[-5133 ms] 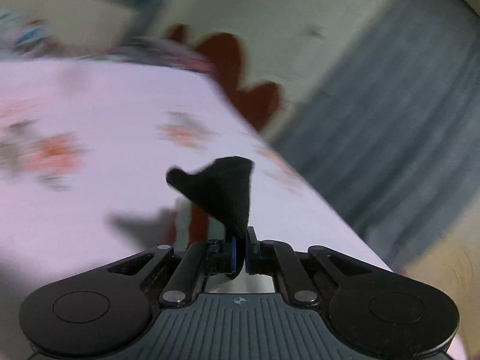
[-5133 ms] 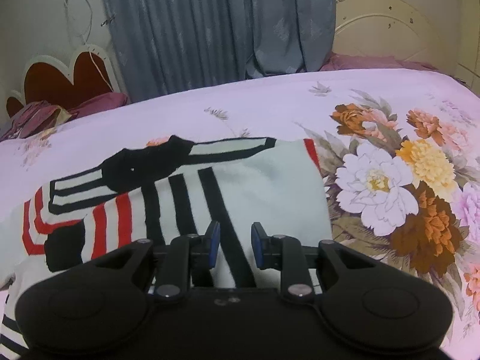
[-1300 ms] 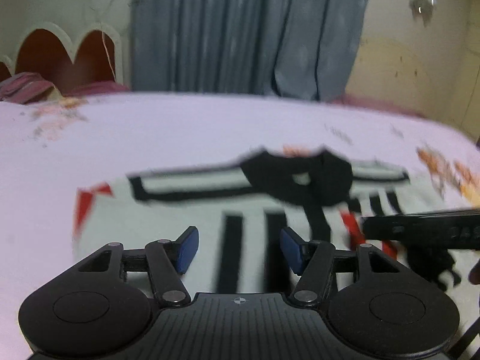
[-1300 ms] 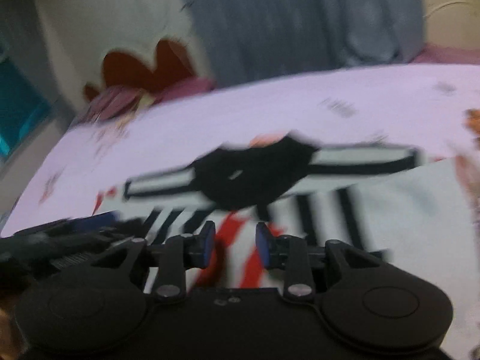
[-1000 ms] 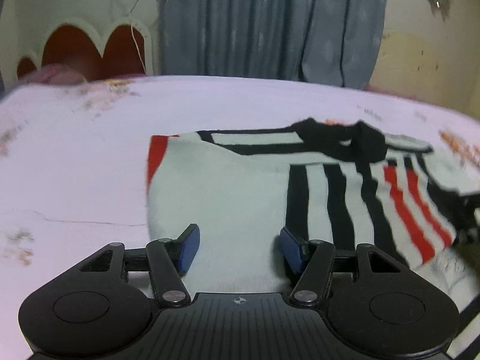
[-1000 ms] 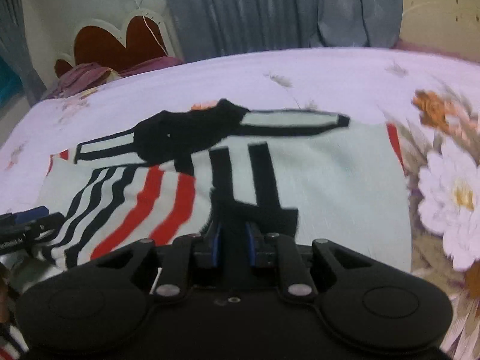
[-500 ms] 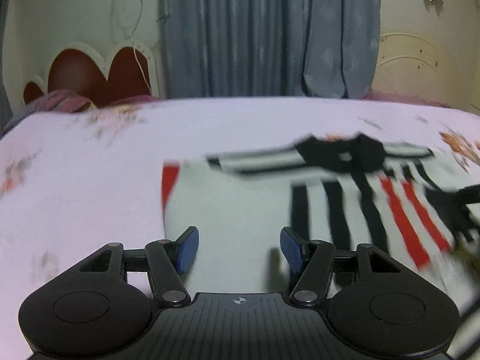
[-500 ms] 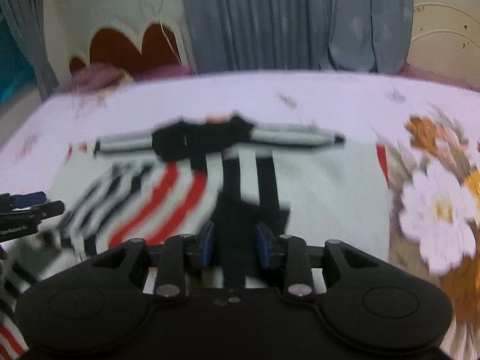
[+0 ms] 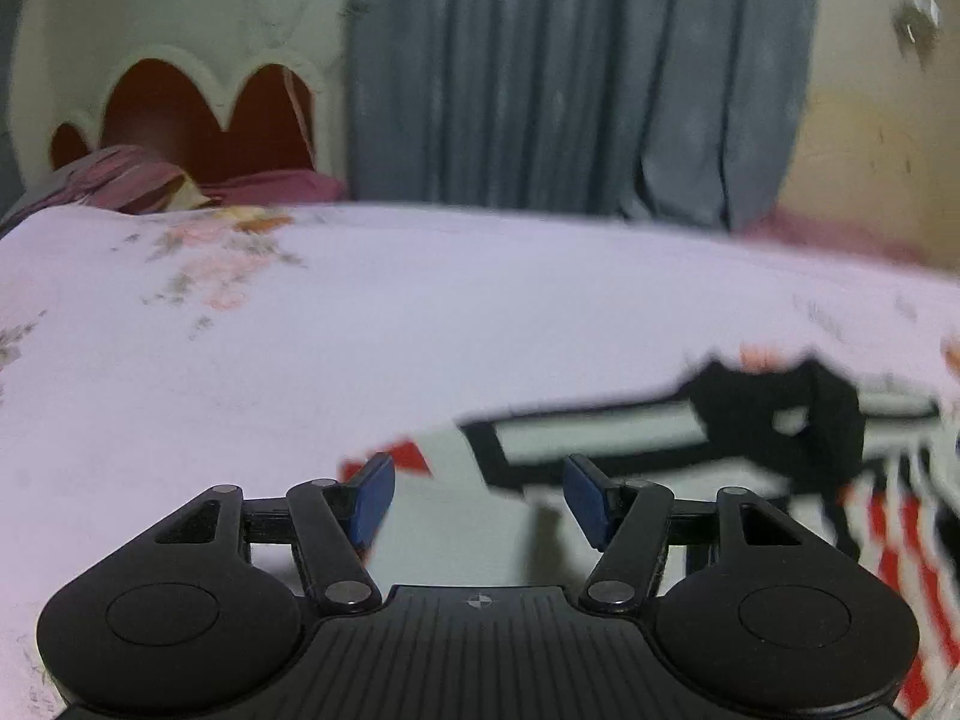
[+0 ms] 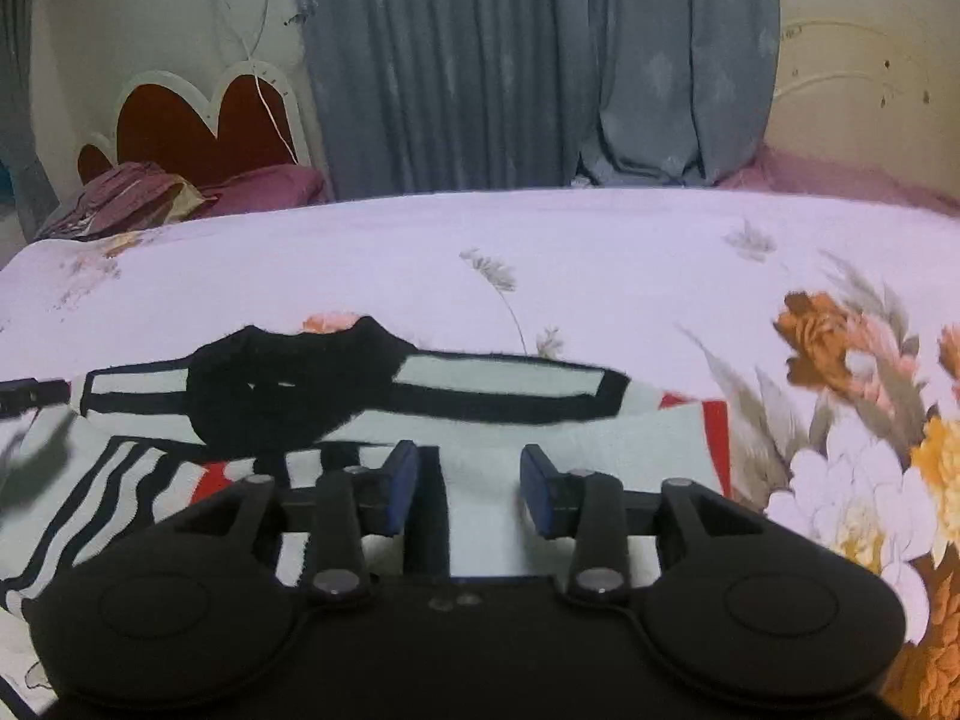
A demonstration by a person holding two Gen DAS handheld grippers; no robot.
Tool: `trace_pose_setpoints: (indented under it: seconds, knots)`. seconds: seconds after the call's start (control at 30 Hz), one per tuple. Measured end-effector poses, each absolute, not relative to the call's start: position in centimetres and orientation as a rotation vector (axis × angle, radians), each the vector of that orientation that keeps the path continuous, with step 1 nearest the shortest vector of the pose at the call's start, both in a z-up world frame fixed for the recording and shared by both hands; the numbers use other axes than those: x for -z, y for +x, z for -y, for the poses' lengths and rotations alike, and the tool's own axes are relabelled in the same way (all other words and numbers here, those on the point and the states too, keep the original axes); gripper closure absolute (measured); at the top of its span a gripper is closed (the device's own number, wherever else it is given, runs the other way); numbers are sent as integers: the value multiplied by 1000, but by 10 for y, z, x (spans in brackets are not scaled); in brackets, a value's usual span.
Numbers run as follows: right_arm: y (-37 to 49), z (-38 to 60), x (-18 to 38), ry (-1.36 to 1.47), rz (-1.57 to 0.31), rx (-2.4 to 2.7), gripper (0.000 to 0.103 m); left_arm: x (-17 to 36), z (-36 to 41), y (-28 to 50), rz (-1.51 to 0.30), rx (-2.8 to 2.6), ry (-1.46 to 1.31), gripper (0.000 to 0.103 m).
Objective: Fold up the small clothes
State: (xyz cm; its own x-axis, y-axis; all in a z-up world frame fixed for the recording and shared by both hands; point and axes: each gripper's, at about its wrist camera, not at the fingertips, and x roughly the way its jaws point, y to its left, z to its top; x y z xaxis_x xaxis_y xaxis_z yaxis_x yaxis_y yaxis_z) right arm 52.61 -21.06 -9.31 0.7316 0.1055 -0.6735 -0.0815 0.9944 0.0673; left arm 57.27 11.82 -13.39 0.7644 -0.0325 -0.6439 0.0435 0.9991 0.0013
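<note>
The sweater (image 10: 540, 438) lies on the bed (image 10: 600, 252), with the curtain (image 10: 540, 60) behind and the headboard (image 10: 198, 120) behind-left.

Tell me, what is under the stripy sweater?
The striped sweater lies on a pink floral bedsheet, which shows all around it. The sheet directly beneath is covered, so anything else there cannot be seen.

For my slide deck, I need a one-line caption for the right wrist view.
Open right tool poised over a striped sweater lying on a floral bedsheet.
</note>
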Motion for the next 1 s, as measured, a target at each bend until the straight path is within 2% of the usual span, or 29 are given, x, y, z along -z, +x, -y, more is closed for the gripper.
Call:
trace_pose_setpoints:
  seconds: [0.07,0.13,0.2,0.27,0.33,0.37,0.4,0.53,0.63,0.77,0.87,0.9,1.0]
  knots:
    - [535,221,99,19,-751,-26,71,148,-120,577,-739,39,24,34]
    - [547,245,108,71,-806,36,79,145,-126,577,-741,38,-10,34]
    - [551,267,112,131,-837,18,81,132,-126,568,-688,7,17,33]
    - [543,276,101,101,-775,45,81,127,-129,563,-653,37,-3,33]
    - [544,288,99,97,-760,70,83,137,-128,572,-723,20,17,33]
    - [551,295,106,100,-803,81,83,145,-127,578,-759,21,10,26]
    - [556,302,116,100,-860,93,80,145,-130,579,-750,9,-17,25]
    - [538,302,99,103,-813,77,80,120,-130,553,-683,6,-63,25]
    - [500,274,79,69,-757,-30,79,106,-114,502,-599,52,-44,25]
    - [460,228,80,57,-758,-170,80,120,-88,458,-603,86,3,25]
    - [455,203,102,16,-847,-179,80,151,-86,449,-726,33,8,25]
    - [455,202,113,30,-879,-154,79,151,-86,441,-688,27,18,25]
    - [448,207,102,79,-856,-134,79,135,-87,425,-645,18,27,25]
